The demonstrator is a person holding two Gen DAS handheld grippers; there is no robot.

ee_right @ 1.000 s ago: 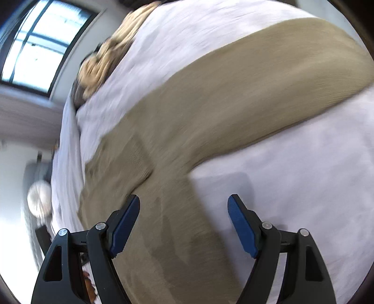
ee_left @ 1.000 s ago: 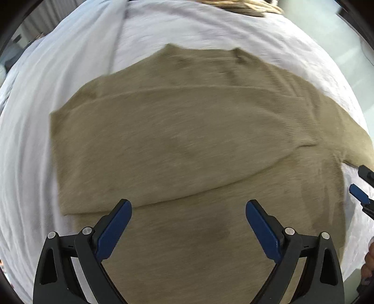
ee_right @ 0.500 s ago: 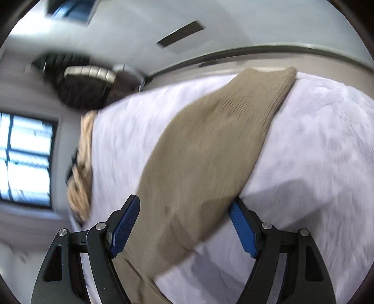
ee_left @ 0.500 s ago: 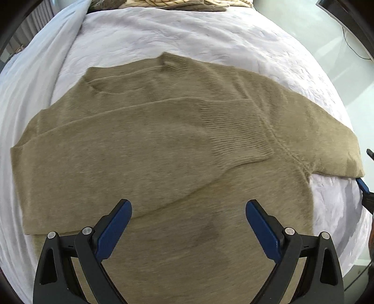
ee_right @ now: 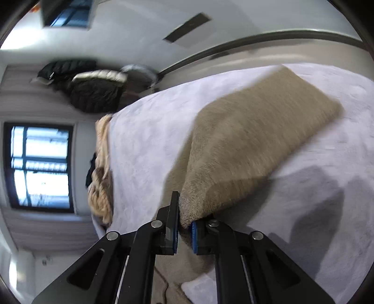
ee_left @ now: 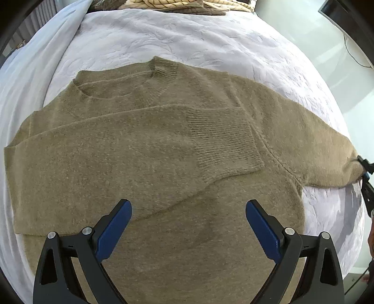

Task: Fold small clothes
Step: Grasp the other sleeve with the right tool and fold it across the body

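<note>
Tan sweater (ee_left: 163,163) lies flat on bed (ee_left: 210,42), one sleeve folded across; right gripper (ee_right: 183,230) fingers pinch other sleeve's cuff (ee_right: 194,210); left gripper (ee_left: 188,231) fingers spread, empty; shallow pinch may slip, dragging body askew.

bed (ee_left: 210,39): pale lilac cover | tan sweater (ee_left: 163,152) flat | knit pile (ee_left: 177,4) at far edge
</note>
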